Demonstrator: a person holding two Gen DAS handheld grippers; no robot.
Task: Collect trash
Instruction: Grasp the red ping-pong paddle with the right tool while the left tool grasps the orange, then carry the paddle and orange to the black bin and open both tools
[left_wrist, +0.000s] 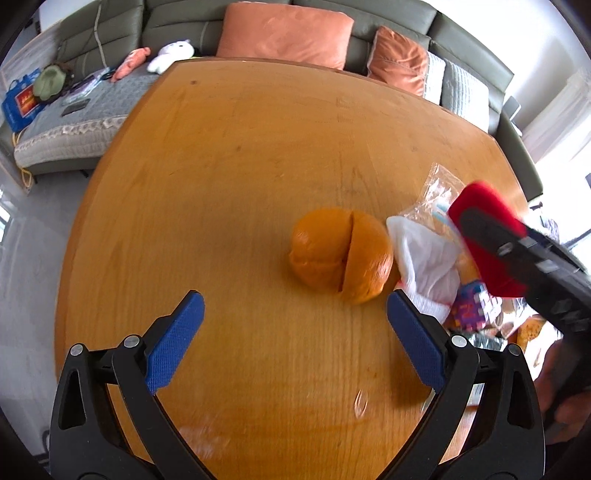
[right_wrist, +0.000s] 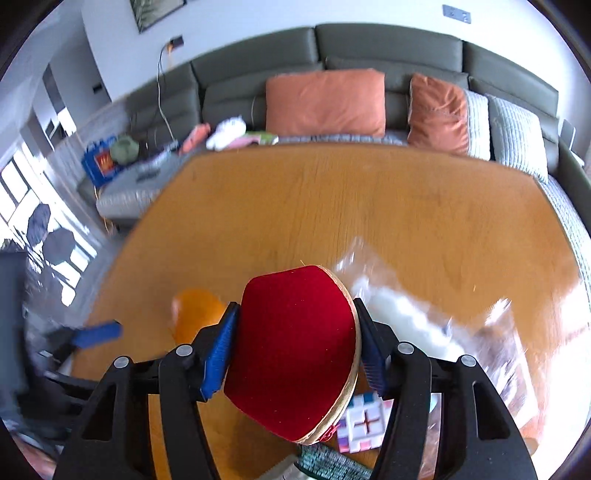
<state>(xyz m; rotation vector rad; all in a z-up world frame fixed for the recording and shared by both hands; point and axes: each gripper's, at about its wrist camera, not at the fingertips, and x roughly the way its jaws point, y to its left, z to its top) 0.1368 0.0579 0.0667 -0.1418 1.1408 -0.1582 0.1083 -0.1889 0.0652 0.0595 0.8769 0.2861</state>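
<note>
Currently we hold the red paddle (right_wrist: 291, 350) in the right gripper (right_wrist: 295, 350); its jaws pinch the blade across its flat faces, at lower centre of the right view. The left gripper (left_wrist: 291, 343) hangs with jaws spread wide and nothing between them, at the bottom of the left view.

The trash sits on the table (left_wrist: 240, 166) at centre right of the left view: an orange peel (left_wrist: 340, 254) split by one cut, a white tissue (left_wrist: 424, 266) touching its right side, a clear wrapper (left_wrist: 439, 192) behind the tissue, and a checked packet (left_wrist: 469, 310) below it.

Risks, as we judge them:
- The paddle may pivot or slip, since the pads grip only smooth faces near the blade's middle.
- A sweep with the paddle may scatter the tissue and wrapper, both light, toward the table's right edge.
- The peel may roll or part along its cut when pushed.
- Both views are blurred at the right, so contact between paddle and trash cannot be confirmed.

Orientation: the paddle's long axis runs along the right fingers, rounded end pointing up the right frame, away from us. The peel's cut runs from upper right to lower left in the left view.
</note>
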